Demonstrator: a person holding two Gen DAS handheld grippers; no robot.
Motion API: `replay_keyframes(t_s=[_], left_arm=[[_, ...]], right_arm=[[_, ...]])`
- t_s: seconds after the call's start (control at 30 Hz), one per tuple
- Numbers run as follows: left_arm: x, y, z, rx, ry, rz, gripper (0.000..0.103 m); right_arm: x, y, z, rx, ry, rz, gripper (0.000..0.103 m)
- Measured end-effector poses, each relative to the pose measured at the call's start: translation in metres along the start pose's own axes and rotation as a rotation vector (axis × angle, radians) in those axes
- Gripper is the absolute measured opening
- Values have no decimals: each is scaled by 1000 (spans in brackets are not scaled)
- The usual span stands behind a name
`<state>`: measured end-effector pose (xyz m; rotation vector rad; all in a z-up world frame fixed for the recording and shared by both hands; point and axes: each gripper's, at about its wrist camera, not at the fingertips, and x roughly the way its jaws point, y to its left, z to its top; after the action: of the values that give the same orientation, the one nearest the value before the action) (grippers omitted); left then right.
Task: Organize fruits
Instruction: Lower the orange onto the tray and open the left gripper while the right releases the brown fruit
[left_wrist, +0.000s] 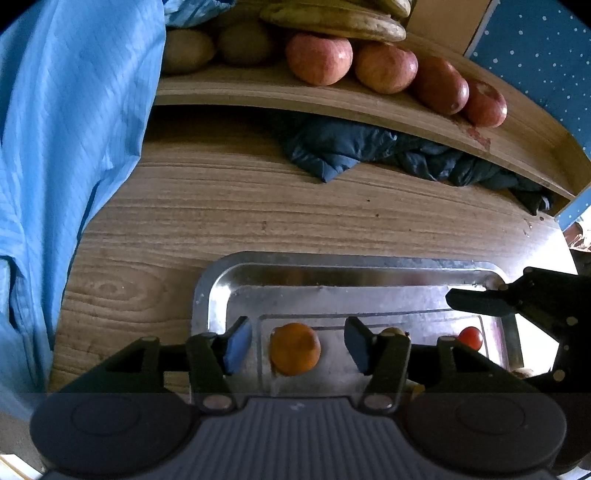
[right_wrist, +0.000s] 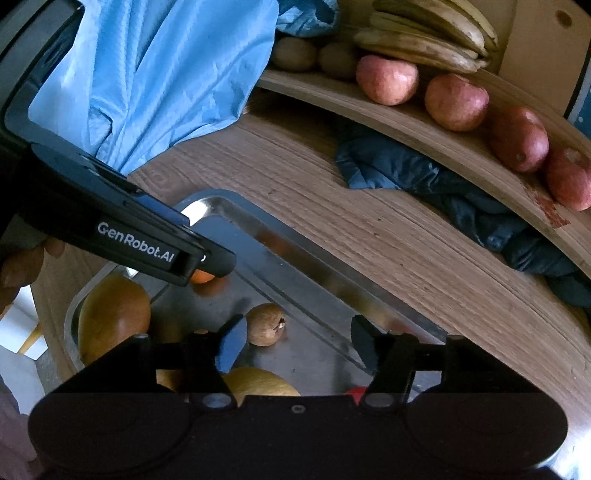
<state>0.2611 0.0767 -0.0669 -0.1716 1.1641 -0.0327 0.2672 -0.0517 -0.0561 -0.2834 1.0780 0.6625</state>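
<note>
Writing: "GenRobot.AI" is showing in white on the black side of the left hand-held gripper in the right wrist view; no other lettering is reading clearly.
Left hand-held gripper: its jaws are standing apart, with an orange sitting between the pads and no pad touching it.
Right hand-held gripper: its jaws are standing apart over the tray, gripping nothing; a brown fruit is lying just beyond the left pad.
Tray: it is sitting on the wooden tabletop, holding the loose fruit.
Left view only: a small red fruit is lying whole near the tray's right end, beside the right hand-held gripper reaching in from the right edge.
Right view only: a large yellow-orange fruit is lying at the tray's left end, a yellow fruit is peeking out beneath the jaws, and fingers are wrapping the left tool.
Shelf: it is carrying four apples in a row, two kiwis to their left and bananas on top.
Cloth: a dark blue one is lying crumpled under the shelf.
Sleeve: light blue fabric is filling the left side in both views.
</note>
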Motion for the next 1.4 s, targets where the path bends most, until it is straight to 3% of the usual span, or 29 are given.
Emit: replay_keyframes(t_s=[0.77, 1.4], left_arm=[[-5, 8, 17, 56, 9, -38, 80], [-6, 10, 27, 62, 18, -29, 86]], right_arm=[[-2, -6, 12, 61, 36, -50, 83], [-17, -16, 22, 109, 31, -82, 93]])
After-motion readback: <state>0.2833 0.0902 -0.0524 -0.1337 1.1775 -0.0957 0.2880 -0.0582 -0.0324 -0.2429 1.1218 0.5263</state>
